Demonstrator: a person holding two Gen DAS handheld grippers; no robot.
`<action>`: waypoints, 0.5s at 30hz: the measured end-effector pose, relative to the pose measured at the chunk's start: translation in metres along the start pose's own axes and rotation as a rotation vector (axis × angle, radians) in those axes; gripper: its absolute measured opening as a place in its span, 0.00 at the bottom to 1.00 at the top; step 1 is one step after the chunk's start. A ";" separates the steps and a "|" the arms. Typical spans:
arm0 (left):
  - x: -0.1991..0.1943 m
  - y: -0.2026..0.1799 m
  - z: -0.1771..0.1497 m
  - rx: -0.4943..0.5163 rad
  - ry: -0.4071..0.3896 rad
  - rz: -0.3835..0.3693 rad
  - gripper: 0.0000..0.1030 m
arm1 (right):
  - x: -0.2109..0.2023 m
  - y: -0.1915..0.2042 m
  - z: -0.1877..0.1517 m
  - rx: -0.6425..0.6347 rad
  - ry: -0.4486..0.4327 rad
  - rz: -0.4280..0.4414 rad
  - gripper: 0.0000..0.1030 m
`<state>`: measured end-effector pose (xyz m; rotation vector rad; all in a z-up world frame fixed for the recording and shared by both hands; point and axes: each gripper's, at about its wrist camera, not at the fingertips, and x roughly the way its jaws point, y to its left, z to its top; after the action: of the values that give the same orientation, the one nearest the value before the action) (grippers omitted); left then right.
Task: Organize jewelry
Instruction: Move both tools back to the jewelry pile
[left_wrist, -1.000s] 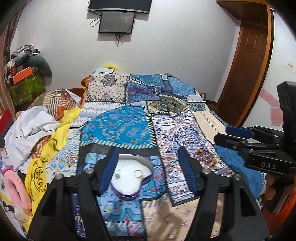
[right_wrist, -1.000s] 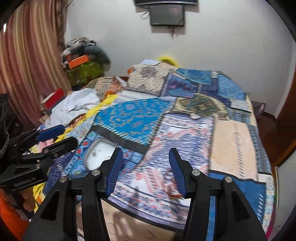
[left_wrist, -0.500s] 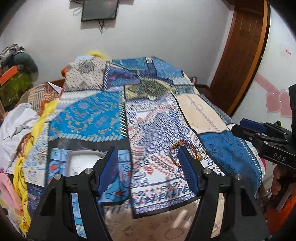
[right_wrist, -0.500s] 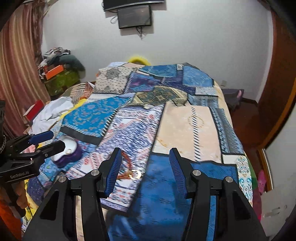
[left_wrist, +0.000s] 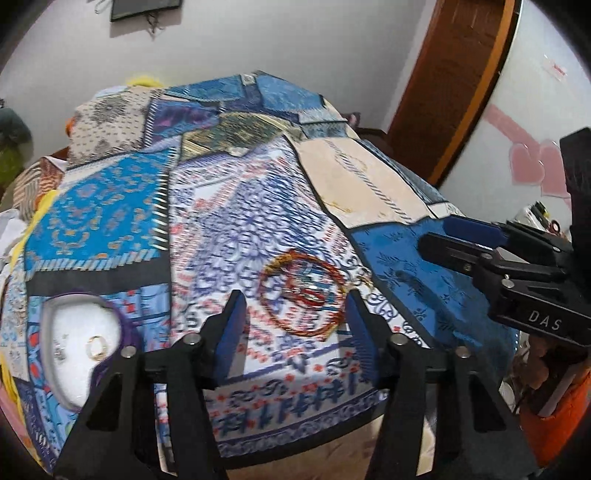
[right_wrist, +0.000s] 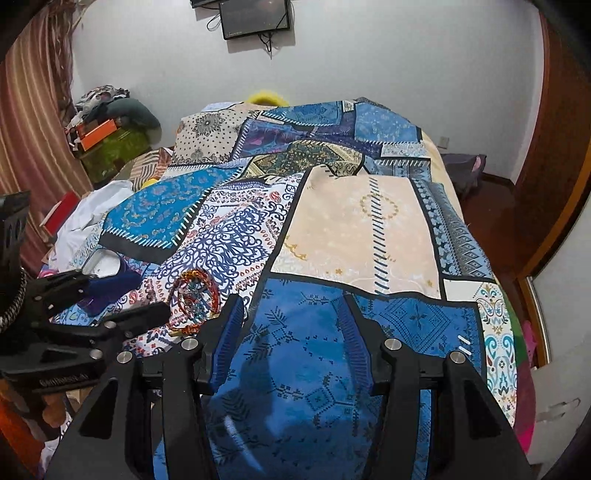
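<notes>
The left gripper (left_wrist: 295, 325) gapes wide, empty, just short of the bangles (left_wrist: 301, 293). The right gripper (right_wrist: 291, 332), equally agape, holds nothing. Left of the bangles, the jewelry box (left_wrist: 110, 314) already holds a ring (left_wrist: 96, 347); the bangles remain unsorted.

Open left hand-held gripper (left_wrist: 293, 321) frames bangles (left_wrist: 301, 293) on bedspread (left_wrist: 110, 221).
</notes>
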<state>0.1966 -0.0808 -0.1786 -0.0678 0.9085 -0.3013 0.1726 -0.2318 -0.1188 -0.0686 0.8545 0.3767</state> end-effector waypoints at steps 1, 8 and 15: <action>0.003 -0.002 0.000 0.003 0.007 -0.006 0.44 | 0.001 -0.001 -0.001 0.002 0.002 0.003 0.48; 0.018 -0.003 0.005 -0.010 0.015 -0.006 0.38 | 0.006 -0.003 -0.003 0.008 0.014 0.025 0.48; 0.023 0.001 0.006 -0.030 0.011 -0.017 0.29 | 0.010 -0.001 -0.004 0.002 0.022 0.042 0.48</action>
<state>0.2143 -0.0863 -0.1926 -0.1012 0.9238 -0.3040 0.1756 -0.2305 -0.1287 -0.0531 0.8789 0.4152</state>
